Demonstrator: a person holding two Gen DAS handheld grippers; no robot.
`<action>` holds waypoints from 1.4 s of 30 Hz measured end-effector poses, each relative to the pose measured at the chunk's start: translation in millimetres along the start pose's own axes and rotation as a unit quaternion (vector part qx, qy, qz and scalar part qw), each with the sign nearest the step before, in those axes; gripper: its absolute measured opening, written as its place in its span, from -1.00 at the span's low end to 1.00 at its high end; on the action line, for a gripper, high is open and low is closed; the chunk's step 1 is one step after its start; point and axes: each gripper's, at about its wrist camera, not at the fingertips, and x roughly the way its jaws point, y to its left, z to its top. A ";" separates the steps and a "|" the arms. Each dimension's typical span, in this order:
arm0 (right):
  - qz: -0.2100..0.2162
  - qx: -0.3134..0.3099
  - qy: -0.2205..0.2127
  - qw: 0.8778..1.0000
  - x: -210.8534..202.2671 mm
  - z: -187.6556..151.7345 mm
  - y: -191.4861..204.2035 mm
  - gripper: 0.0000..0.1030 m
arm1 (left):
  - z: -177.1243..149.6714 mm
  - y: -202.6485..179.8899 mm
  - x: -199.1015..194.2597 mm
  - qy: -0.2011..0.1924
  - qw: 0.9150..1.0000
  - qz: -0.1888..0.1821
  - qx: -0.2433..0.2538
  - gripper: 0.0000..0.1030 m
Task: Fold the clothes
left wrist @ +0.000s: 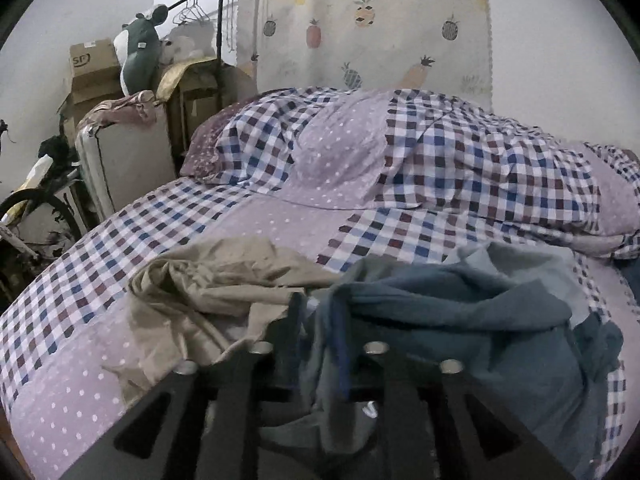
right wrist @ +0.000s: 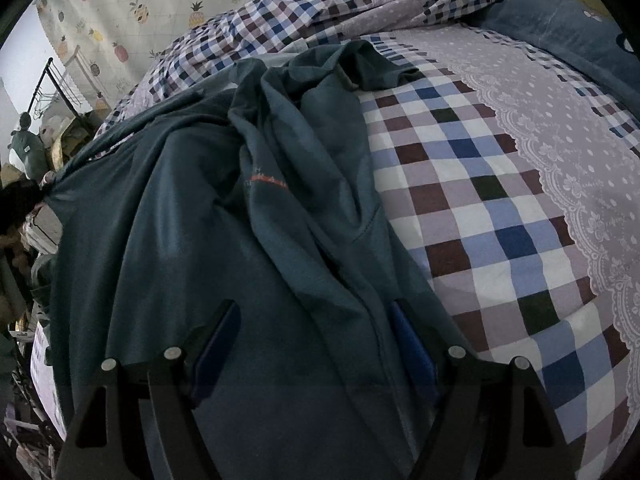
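Beige garment [left wrist: 224, 280]: seen crumpled on the bed [left wrist: 72, 360], at the left of the left wrist view, just beside the teal garment; no gripper is on it.

Left gripper [left wrist: 320, 308]: its fingers are drawn close together, and a bunched fold of teal cloth is pinched between them; the cloth drapes down over the tool's frame.

Teal garment [right wrist: 208, 232]: spread in deep wrinkles across the checked bedding, a small orange print [right wrist: 269, 181] showing near its middle. One corner is pulled taut toward the left edge of the right wrist view, where something dark holds it; that is judged to be the left tool, though it cannot be made out clearly.

Right gripper [right wrist: 314, 344]: its jaws stand wide apart, one blue pad [right wrist: 412, 344] on each side of a long ridge of teal cloth, nothing clamped.

Step in hand: judged to be the taking of a second hold so that the garment can be spread or folded; how far the folding has gone cannot be settled from this heap.

Doing it well: a single edge or seam should be caught, not the whole ridge, so that layers are not dragged together. The pinch on the left should be kept firm while tension is taken up evenly, and the beige piece should be kept clear of the pull.
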 end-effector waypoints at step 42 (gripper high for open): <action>-0.011 -0.015 0.007 1.000 5.4 -0.3 2.9 0.55 | -2.5 -148.6 9.4 0.034 0.975 -0.182 0.127 -0.90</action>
